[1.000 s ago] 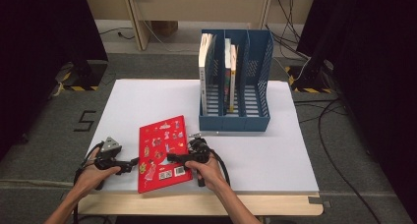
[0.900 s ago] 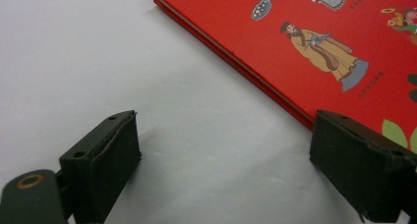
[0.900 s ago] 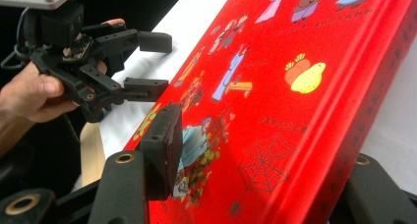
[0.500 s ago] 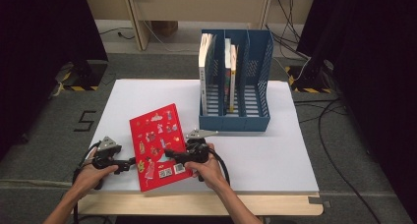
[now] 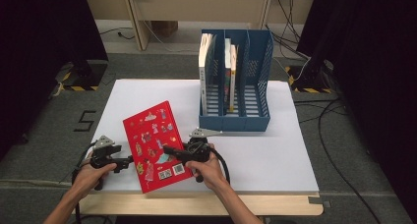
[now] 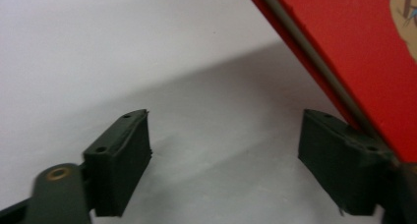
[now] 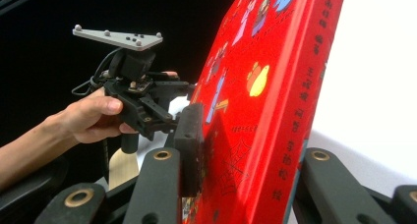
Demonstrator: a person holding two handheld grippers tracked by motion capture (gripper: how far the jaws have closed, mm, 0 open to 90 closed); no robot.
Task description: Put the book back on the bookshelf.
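Note:
A red picture book [image 5: 152, 140] stands tilted over the near-left part of the white table [image 5: 275, 150], its far end raised. My right gripper [image 5: 169, 150] is shut on the book's right edge; in the right gripper view its jaws clamp the red book [image 7: 265, 62] at the right gripper [image 7: 246, 150]. My left gripper [image 5: 129, 160] is open at the book's left edge. In the left gripper view the left gripper [image 6: 226, 121] has its jaws wide apart over the table, with the red book [image 6: 354, 52] against the right jaw.
A blue file rack [image 5: 236, 121] stands on the far middle of the table and holds upright books [image 5: 206, 62] in its left slots. A hand holding the left gripper [image 7: 142, 101] is beyond the book. The table's front edge is right below both hands.
The book's far end has risen off the table and swung a little to the left, held by the right gripper. The left gripper has stayed beside its left edge.

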